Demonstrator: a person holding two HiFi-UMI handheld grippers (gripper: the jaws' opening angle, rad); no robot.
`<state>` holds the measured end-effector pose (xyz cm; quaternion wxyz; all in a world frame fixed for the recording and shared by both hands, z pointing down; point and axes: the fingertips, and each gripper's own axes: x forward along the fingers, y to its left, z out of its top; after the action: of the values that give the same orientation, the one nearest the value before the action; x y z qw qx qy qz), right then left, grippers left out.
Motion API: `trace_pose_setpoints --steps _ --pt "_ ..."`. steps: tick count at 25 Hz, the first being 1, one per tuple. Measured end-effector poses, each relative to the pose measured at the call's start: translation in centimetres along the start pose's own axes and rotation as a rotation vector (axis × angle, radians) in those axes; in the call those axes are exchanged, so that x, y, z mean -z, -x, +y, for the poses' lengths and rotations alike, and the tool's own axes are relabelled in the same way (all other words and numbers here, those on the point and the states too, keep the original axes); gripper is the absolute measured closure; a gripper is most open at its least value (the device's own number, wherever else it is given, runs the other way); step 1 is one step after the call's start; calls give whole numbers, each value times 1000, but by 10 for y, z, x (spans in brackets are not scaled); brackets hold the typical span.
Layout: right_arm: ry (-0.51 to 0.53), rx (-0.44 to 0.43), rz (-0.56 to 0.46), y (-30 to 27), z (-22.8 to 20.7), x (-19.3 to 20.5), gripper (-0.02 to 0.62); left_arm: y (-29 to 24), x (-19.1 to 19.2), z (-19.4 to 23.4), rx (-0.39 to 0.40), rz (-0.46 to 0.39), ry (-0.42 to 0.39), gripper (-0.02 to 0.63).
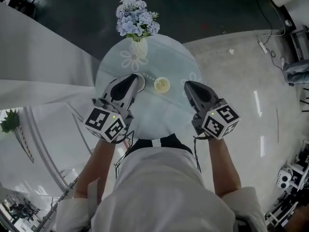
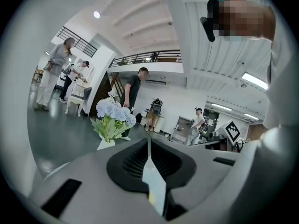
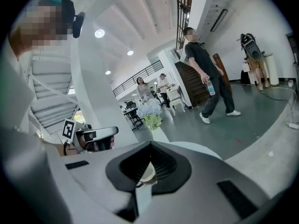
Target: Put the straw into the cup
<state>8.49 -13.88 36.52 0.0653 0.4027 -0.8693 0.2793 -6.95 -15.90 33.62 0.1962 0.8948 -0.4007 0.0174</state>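
A small cup (image 1: 161,85) with pale yellow contents stands near the middle of the round glass table (image 1: 169,57). A thin pale streak (image 1: 148,76) lies on the glass between the cup and my left gripper; I cannot tell if it is the straw. My left gripper (image 1: 139,79) sits just left of the cup, with its jaws together. My right gripper (image 1: 187,84) is just right of the cup, also shut and holding nothing. Through the right gripper's recess (image 3: 150,144) the cup (image 3: 148,171) shows close ahead. In the left gripper view (image 2: 149,141) the tips meet.
A white vase of blue flowers (image 1: 136,21) stands at the table's far side, also seen as flowers (image 2: 112,118) and flowers (image 3: 150,110). A white wall edge (image 1: 43,66) runs at the left. Several people (image 3: 208,73) stand or walk on the floor around.
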Motion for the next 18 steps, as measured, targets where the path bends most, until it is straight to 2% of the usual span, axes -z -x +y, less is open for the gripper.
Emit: trace_pose_setpoints --steps 18 --pt "116 -10 -41 -3 39 -33 575 30 -33 -14 56 -33 -73 575"
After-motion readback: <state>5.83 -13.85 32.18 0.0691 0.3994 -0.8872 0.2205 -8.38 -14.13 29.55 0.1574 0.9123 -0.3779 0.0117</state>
